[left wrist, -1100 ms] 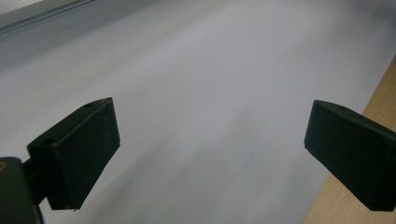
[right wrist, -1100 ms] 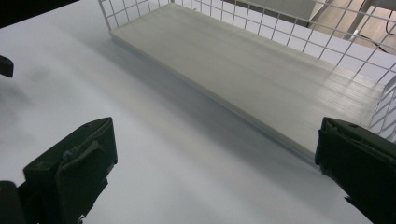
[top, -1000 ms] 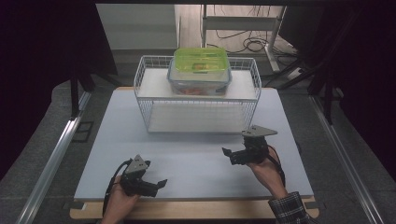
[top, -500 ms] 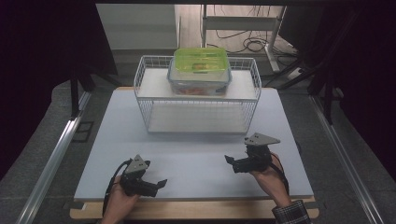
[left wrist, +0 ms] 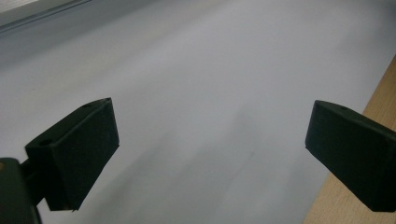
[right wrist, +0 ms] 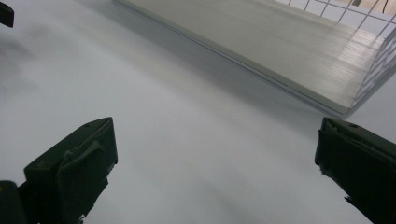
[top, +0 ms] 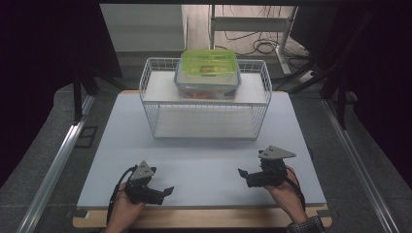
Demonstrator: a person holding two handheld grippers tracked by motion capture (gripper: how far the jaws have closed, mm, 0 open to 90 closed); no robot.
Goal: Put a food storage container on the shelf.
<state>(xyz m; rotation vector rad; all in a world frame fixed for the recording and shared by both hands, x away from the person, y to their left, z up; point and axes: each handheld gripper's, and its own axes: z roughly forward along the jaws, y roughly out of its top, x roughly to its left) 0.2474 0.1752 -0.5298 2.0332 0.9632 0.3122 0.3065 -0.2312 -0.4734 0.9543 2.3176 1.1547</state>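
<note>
Left hand-held gripper (top: 165, 190): I see it low at the near left of the table (top: 204, 160), its jaws pointing to the right along the front edge. In the left gripper view (left wrist: 210, 140) the two black jaws stand wide apart with only bare grey table surface between them, so it grips nothing.

Right hand-held gripper (top: 243, 174): I see it at the near right of the table, jaws pointing left toward the middle. In the right gripper view (right wrist: 215, 158) the jaws are spread wide, again with nothing but table between them.

Hands: my left hand (top: 124, 211) wraps its gripper from the bottom edge; my right hand (top: 286, 194) holds the other, with a checked sleeve cuff (top: 306, 226) just showing.

Wire basket (top: 158, 104): a white wire basket sits at the far middle of the table, well apart from both grippers. A pale board (top: 204, 124) lies on its floor; the right gripper view shows that board's near edge and some of the mesh at upper right.

Container (top: 208, 73): a clear plastic box with a green lid rests on the basket's upper shelf (top: 252, 90), toward the back, with something reddish inside that I cannot make out.

Table edge: a wooden strip (top: 194, 218) runs along the front below the grey mat.
</note>
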